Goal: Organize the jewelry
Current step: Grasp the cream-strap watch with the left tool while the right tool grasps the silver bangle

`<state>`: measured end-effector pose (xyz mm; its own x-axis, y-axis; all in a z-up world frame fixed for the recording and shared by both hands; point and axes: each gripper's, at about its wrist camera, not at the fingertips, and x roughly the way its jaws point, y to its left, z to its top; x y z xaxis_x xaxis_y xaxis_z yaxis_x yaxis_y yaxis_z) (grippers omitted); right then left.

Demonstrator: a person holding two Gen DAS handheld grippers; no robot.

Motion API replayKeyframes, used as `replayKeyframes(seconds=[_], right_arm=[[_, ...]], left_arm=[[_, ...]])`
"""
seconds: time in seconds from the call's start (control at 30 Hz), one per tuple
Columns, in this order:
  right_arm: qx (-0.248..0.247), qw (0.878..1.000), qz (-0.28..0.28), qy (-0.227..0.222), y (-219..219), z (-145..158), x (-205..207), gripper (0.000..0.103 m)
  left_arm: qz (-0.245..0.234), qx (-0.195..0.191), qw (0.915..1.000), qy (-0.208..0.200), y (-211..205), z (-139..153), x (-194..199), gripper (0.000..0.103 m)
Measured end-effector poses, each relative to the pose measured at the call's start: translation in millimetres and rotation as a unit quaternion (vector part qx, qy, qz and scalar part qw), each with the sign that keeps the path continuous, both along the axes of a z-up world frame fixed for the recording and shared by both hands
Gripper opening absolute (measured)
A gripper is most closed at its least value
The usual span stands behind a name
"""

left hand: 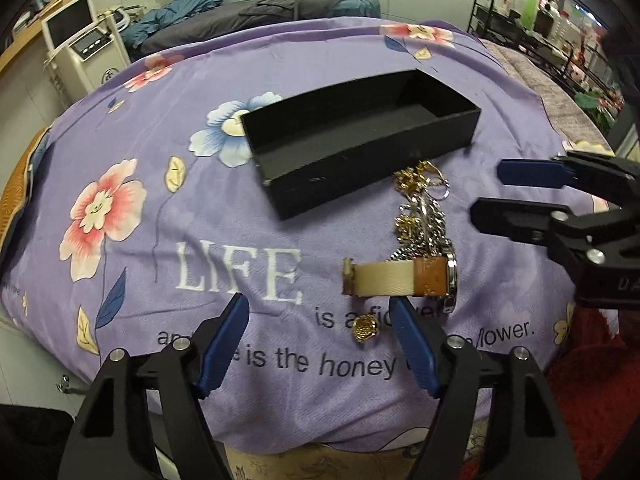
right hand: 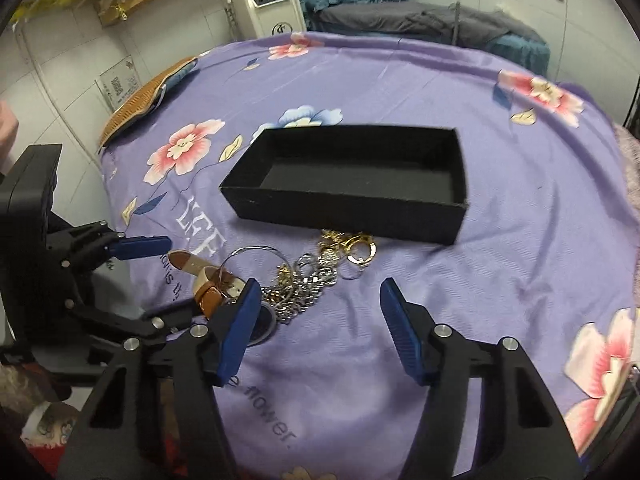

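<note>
Left wrist view: the jewelry pile (left hand: 422,208), gold and silver chains with a strapped watch (left hand: 400,278), lies on the bed's purple sheet (left hand: 160,184) just in front of the empty black box (left hand: 360,152), probably its destination. A gold earring (left hand: 366,327) sits nearer. The left tool (left hand: 320,344) and right tool (left hand: 486,196) both hover partly open, holding nothing.

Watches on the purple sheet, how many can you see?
1. The watch, with a cream and tan strap, lies on the purple sheet at the near end of the chain pile, outside the black box. Another could be hidden under the chains.
</note>
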<state>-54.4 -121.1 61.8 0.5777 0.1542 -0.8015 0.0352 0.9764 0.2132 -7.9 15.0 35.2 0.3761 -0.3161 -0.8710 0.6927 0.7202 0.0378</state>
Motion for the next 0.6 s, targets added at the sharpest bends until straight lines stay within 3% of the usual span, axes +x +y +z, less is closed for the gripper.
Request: replayKeyframes(seconds=[0.13, 0.23, 0.33, 0.4, 0.5, 0.6], right_arm=[[0.001, 1.000, 0.023, 0.005, 6, -7, 15, 0.045], [0.000, 0.999, 0.037, 0.010, 9, -14, 28, 0.038], [0.012, 0.998, 0.056, 0.011, 13, -21, 35, 0.019], [0.021, 0.998, 0.062, 0.009, 13, -25, 36, 0.007], [0.019, 0.998, 0.054, 0.004, 12, -22, 31, 0.004], [0.025, 0.999, 0.042, -0.014, 6, -9, 23, 0.004]], left_arm=[[-0.015, -0.013, 0.9998, -0.002, -4, -3, 0, 0.067], [-0.016, -0.022, 0.9996, 0.007, -10, -6, 8, 0.055], [-0.022, -0.034, 0.9991, 0.013, -15, -10, 12, 0.043], [-0.030, -0.039, 0.9987, 0.015, -19, -12, 12, 0.024], [-0.023, -0.044, 0.9987, 0.010, -20, -10, 13, 0.012], [-0.011, -0.060, 0.9981, 0.002, -15, 1, 15, 0.011]])
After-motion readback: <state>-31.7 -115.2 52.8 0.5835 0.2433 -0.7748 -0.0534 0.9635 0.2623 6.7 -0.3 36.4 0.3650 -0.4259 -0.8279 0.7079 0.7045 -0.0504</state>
